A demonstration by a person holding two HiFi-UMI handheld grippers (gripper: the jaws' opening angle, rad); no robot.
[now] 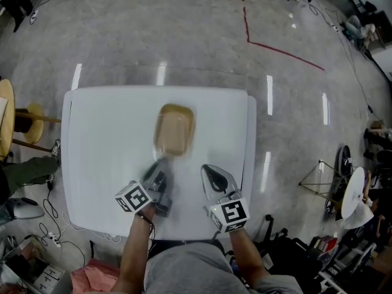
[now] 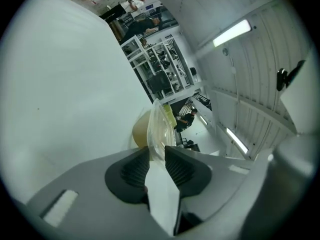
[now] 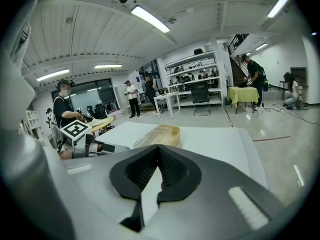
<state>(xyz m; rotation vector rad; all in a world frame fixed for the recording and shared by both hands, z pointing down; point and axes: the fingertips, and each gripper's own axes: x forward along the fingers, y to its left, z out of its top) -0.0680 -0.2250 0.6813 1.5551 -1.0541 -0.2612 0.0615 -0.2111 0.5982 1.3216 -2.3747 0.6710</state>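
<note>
Nearest to us, the right claw (image 3: 159, 160) is clenched on nothing: its ribbed pads meet with only bare white counter (image 1: 104, 139) showing below them, and it hangs just above the surface to the right of the work. We judge it best used as a steadying partner, so it should come in low and flat from its own side, not across the left arm.

Beside it, the left claw (image 2: 156, 156) is grasping the thin rim of the clear lid (image 2: 159, 126), which stands up between the pads. The bite is shallow and close to the pad tips, so we think the grip needs to be firm but not crushing, since thin plastic like this may buckle or slip out. Any pull should follow the line of the lid's rim, slow and even, without twisting.

Just past the pads sits the tan container (image 1: 174, 129) that the lid belongs to, lying on the counter near its middle, a little ahead of both claws. It looks light, so we expect it could slide or tip towards the left claw if nothing holds it down. We cannot tell whether the lid's far edge is seated on the container or already free
</note>
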